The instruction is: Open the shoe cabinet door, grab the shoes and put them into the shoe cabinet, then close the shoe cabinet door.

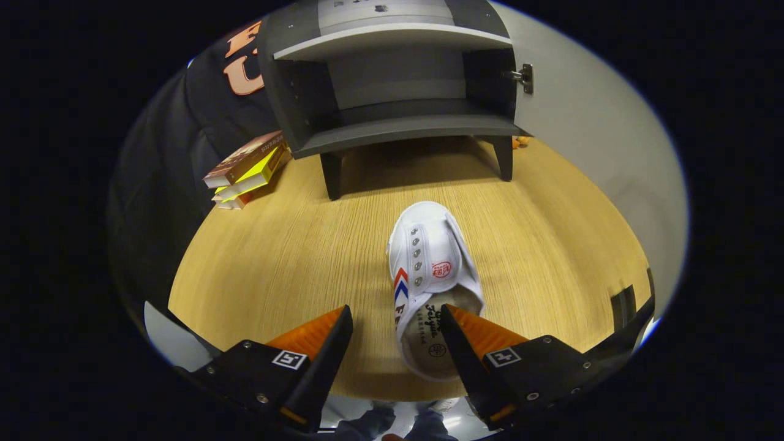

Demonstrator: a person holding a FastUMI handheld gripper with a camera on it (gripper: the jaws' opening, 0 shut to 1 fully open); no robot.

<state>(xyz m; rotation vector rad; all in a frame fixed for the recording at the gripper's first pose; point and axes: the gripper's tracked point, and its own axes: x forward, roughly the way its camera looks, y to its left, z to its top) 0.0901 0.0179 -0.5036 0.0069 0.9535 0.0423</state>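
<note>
Door (588, 116) already swung open on the cabinet (392, 79), shelves bare, shoe (429, 275) on the table (275, 257) with its heel between the wide-spread gripper (397, 318) fingers (right one perhaps touching, hard to tell), so grasping, stowing and shutting all remain

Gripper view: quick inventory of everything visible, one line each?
Shoe: 1, white with red and blue stripes, on the table, heel end between the fingers, toe toward the cabinet.
Cabinet: 1, grey, beyond the shoe, open.
Door: 1, pale, swung open to the cabinet's right.
Books: small stack, yellow and brown, left of the cabinet.
Table: 1, light wood.
Gripper: 1, fingers open, either side of the shoe's heel, not pressing.
</note>
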